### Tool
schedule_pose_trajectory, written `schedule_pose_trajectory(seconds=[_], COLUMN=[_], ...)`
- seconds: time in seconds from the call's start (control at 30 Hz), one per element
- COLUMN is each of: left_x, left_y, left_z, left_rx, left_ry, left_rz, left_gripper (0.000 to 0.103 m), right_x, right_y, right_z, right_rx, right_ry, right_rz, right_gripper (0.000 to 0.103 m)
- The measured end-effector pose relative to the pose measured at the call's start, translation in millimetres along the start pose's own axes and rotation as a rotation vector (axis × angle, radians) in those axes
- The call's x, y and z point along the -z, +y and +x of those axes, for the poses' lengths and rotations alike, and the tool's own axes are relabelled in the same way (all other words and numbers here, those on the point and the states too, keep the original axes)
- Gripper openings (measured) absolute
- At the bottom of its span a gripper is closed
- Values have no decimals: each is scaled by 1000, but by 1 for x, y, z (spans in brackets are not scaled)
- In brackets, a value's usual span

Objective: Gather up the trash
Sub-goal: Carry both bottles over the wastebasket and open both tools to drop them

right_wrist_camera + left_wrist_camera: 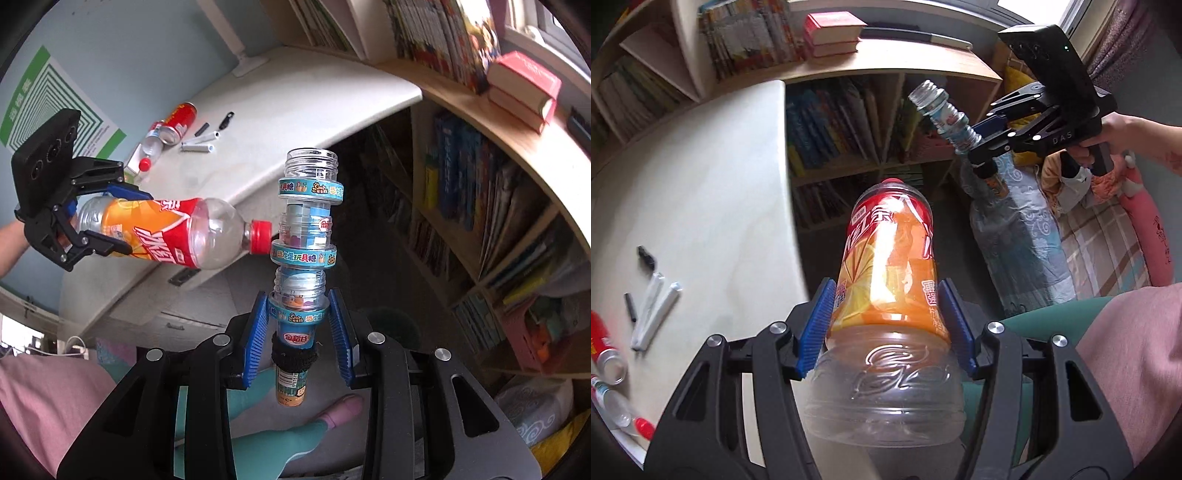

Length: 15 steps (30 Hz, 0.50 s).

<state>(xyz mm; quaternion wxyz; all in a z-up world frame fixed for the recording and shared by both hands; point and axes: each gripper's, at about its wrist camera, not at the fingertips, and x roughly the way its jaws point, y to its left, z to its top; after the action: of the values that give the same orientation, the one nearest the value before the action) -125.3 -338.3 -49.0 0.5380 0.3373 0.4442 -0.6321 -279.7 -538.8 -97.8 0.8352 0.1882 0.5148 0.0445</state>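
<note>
Left gripper [886,325] clamped on orange-label bottle [890,295]; right gripper [299,328] gripping stacked candy tube [306,236] — both off the desk [701,177].

Both the left gripper [886,328] and the right gripper [299,334] have black skeletal linkages, silver screw heads and ribbed blue pads [255,341]; the person wears pink top [1134,365] and teal leggings [266,435].

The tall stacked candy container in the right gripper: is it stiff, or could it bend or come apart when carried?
The candy container looks like several clear segments screwed together, so it may flex or separate at a joint. The right gripper grips near its lower end, so the long top could swing. It looks mostly empty, so probably light.
</note>
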Motion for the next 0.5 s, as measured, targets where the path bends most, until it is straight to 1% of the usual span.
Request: schedule_pose_trajectory(seconds=[0.13,0.23,0.33,0.4,0.5], left_x=[-16,-22,-21,-17,-10], left_y=[-32,-41,-41,-38,-25], left_z=[61,113,173,213,275], left_rx=[47,20,10,16,16], left_ry=[69,122,182,215,278], left_rz=[-15,-49,-93,-117,-155], left_gripper=[55,55,55,55,55], right_x=[39,64,88,101,122], right_y=[-40,-70,-106,-126,-158], right_z=[18,43,80,107,157], right_rx=[-43,-74,-86,-92,-96], right_ry=[48,91,142,160,190], right_rz=[11,21,56,89,145], right_gripper=[34,34,34,34,34])
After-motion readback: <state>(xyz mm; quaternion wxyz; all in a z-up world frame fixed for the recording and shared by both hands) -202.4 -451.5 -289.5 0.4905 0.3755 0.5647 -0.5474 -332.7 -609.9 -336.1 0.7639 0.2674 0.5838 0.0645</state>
